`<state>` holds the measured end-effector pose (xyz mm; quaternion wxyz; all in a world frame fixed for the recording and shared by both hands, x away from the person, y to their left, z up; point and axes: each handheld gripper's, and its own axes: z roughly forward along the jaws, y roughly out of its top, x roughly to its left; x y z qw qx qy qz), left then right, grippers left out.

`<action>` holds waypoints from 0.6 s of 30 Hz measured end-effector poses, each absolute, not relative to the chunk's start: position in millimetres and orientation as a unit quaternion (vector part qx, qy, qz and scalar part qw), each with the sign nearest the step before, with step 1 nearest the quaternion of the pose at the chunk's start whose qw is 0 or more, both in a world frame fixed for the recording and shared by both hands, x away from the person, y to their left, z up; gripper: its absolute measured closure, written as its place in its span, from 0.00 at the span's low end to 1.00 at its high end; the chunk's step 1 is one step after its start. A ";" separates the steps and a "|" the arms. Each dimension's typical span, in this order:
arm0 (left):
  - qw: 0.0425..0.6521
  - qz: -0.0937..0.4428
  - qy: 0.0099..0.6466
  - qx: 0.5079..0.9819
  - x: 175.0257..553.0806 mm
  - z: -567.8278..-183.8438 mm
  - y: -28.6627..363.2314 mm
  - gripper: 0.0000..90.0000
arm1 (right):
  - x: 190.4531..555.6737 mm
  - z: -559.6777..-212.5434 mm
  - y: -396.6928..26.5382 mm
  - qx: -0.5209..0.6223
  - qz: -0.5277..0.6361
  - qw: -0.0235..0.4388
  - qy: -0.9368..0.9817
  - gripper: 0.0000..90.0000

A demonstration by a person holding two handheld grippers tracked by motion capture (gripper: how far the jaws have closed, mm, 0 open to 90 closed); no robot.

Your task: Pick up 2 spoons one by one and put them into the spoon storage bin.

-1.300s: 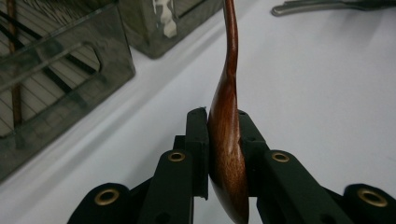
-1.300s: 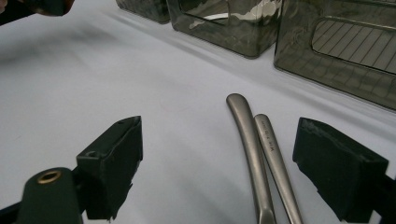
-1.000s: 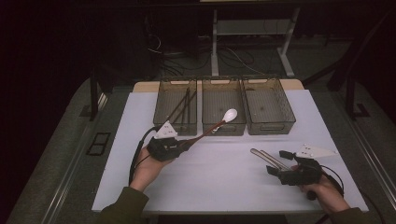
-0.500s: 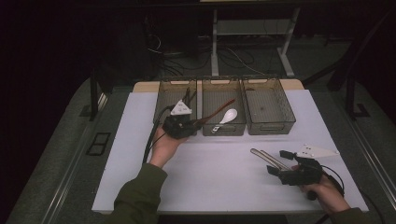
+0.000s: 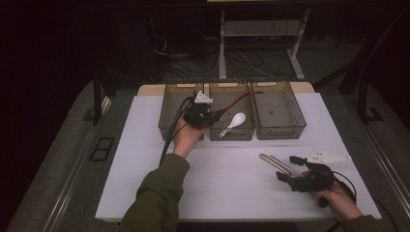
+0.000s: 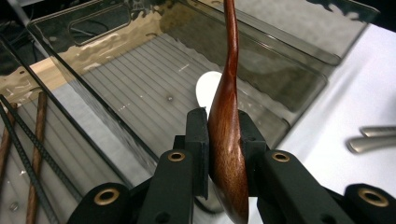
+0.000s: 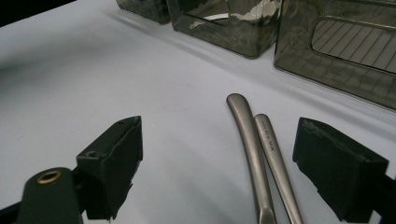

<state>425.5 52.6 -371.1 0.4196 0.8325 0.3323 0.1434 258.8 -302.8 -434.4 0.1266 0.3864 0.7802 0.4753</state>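
Left gripper (image 6: 223, 140) pinching a wooden spoon (image 6: 229, 116) over the middle bin (image 5: 231, 126), white spoon (image 5: 236, 120) lying inside it, brown sticks (image 6: 35, 154) in the left bin (image 5: 169, 116) seen close up, right gripper (image 7: 217, 158) spread wide around two metal handles (image 7: 259, 149) on the table (image 5: 145, 145).

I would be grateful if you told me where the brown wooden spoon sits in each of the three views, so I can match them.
High view: the wooden spoon slants up-right from the left gripper, over the middle bin.
Left gripper view: centre, upright, clamped between the black fingers.
Right gripper view: I cannot make it out.
Shared landmark: the middle bin, also at the top of the right gripper view.
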 end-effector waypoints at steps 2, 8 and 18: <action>0.415 0.146 0.339 0.832 429.9 -372.6 49.1 0.86 | 258.6 -434.1 -303.1 0.387 0.476 0.126 0.780 0.17; 0.395 0.143 0.359 0.833 442.4 -382.6 40.0 0.86 | 258.7 -434.1 -303.5 0.387 0.477 0.125 0.779 0.17; 0.390 0.150 0.375 0.828 446.2 -387.1 37.6 0.70 | 258.4 -433.9 -304.5 0.388 0.478 0.124 0.779 0.17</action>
